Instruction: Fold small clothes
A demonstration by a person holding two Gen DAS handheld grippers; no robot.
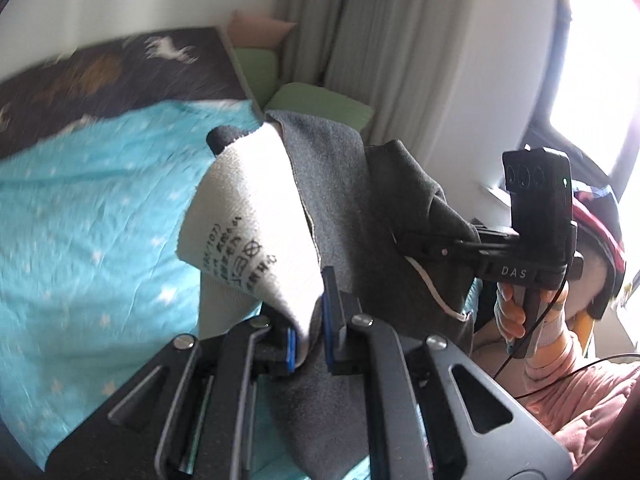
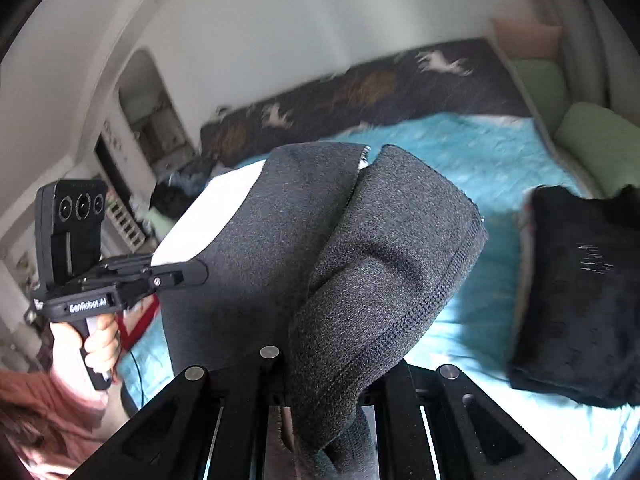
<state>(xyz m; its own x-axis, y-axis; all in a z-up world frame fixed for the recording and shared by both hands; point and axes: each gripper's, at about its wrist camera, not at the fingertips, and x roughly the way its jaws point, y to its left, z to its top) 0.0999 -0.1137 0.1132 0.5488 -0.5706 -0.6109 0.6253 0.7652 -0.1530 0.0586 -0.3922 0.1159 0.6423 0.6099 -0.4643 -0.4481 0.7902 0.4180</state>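
A small grey knit garment (image 1: 352,200) with a white inner band (image 1: 248,220) bearing a printed care label hangs in the air above the bed. My left gripper (image 1: 310,332) is shut on one edge of it, with the cloth pinched between the blue pads (image 1: 329,312). My right gripper (image 1: 404,240), held by a hand, is shut on the opposite edge. In the right wrist view the grey garment (image 2: 280,240) drapes over my right gripper (image 2: 320,384) and hides its fingertips. My left gripper (image 2: 196,272) holds the far side there.
Below lies a bed with a turquoise star-print sheet (image 1: 80,220) and a dark animal-print blanket (image 1: 120,68) along the wall. Green pillows (image 2: 592,136) sit at the bed's head. A folded dark garment (image 2: 576,292) lies on the sheet. A bright window is at the right.
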